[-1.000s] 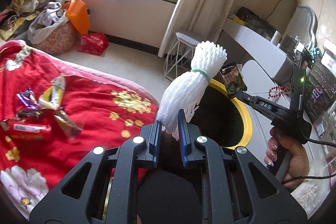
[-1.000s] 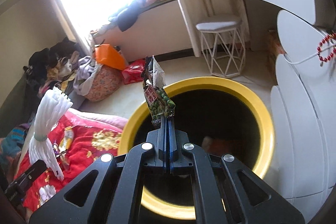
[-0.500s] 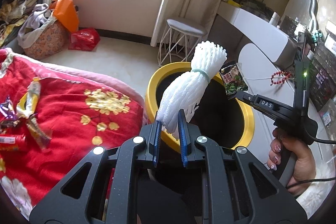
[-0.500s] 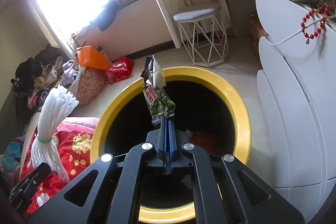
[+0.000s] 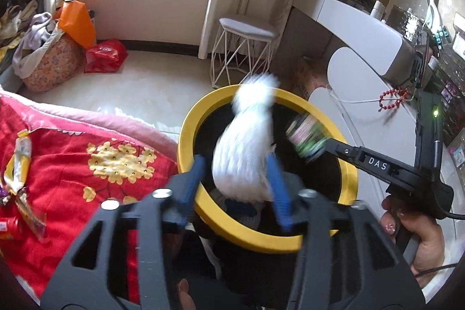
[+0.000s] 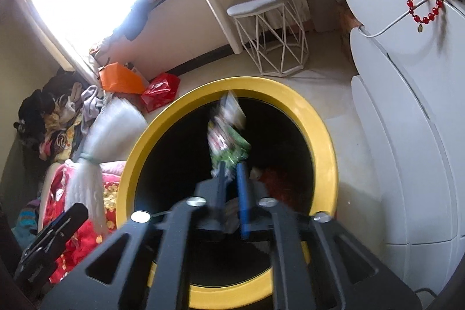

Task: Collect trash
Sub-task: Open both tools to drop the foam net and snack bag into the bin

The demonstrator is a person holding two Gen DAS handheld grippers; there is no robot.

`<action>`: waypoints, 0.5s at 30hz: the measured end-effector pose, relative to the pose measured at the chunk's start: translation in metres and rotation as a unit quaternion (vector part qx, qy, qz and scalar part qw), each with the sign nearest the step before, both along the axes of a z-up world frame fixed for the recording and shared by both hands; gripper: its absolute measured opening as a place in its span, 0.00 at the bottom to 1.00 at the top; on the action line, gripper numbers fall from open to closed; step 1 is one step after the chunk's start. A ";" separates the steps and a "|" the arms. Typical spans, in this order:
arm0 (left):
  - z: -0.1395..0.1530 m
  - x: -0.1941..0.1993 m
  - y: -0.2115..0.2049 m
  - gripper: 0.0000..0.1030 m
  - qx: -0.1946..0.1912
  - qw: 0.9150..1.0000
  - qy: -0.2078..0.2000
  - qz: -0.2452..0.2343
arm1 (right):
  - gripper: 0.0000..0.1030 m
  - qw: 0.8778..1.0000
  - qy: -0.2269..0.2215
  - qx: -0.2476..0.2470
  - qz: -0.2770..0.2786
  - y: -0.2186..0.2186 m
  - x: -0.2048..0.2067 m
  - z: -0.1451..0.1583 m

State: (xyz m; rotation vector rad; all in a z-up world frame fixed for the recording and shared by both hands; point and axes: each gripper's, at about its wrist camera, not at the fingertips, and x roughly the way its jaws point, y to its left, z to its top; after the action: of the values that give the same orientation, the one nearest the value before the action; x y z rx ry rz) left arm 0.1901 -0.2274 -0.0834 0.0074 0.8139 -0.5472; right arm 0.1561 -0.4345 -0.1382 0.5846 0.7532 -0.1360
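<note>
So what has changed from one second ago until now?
Both grippers came over the yellow-rimmed bin. The left gripper is opening, its pads off the white foam net bundle; the right gripper is opening around the green snack wrapper. Both items blur, seemingly dropping. The wrappers on the red blanket stayed.

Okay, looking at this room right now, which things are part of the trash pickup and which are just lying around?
Part of the job:
- white foam netting bundle, between the left tool's opening jaws
- green snack wrapper, at the right tool's opening jaws
- yellow-rimmed bin
- wrappers on the red blanket

Just lying about:
- wire stool
- red bead bracelet
- orange bag
- red plastic bag
</note>
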 end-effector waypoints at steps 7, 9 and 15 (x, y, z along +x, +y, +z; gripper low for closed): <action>0.008 -0.010 0.018 0.80 -0.010 1.000 -0.019 0.021 | 0.44 0.999 -0.026 -0.030 0.001 0.009 -0.005 0.014; 0.012 -0.015 0.026 0.83 -0.015 0.999 -0.027 0.030 | 0.48 0.998 -0.039 -0.043 0.010 0.016 -0.006 0.021; 0.025 -0.024 0.048 0.90 -0.019 0.997 -0.046 0.057 | 0.63 0.993 -0.080 -0.081 0.036 0.038 -0.012 0.042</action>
State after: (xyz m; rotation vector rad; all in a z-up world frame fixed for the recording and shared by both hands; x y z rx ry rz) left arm 0.1660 -0.1796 -0.0587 -0.0472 0.7105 -0.4517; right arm 0.1442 -0.3968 -0.0967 0.4079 0.6001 -0.0816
